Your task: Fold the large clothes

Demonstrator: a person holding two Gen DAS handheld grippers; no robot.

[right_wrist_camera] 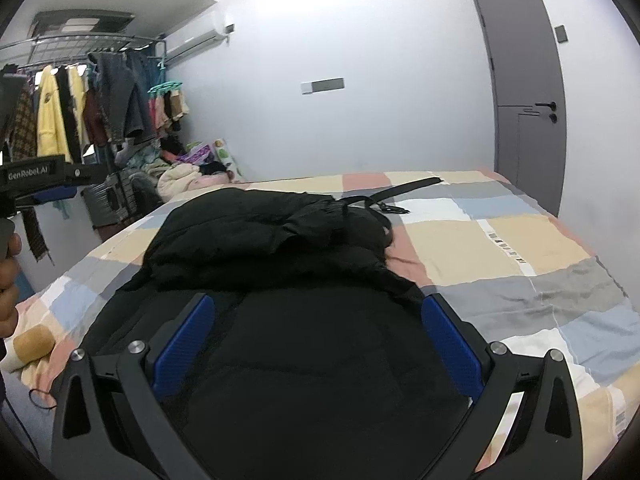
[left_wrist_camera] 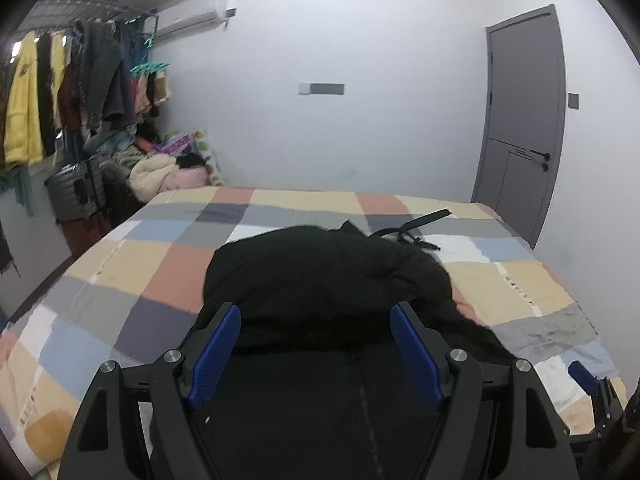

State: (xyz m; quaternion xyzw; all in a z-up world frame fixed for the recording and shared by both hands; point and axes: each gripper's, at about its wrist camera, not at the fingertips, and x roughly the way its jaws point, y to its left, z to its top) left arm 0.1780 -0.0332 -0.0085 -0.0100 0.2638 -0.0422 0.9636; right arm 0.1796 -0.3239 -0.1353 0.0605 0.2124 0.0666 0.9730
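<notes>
1. Black garment: a bulky dark coat lying in a heap on the bed, which is covered by a patchwork sheet of grey, blue, peach and cream squares.
2. Black belt: a strap trailing from the far end of the garment across the sheet.
3. Left gripper: blue-padded fingers spread wide above the near part of the garment, holding nothing.
4. Right gripper: fingers likewise spread wide over the garment, nothing between them.
5. Clothes rack: hung garments beside the bed.
6. Grey door: shut, in the far wall.
</notes>
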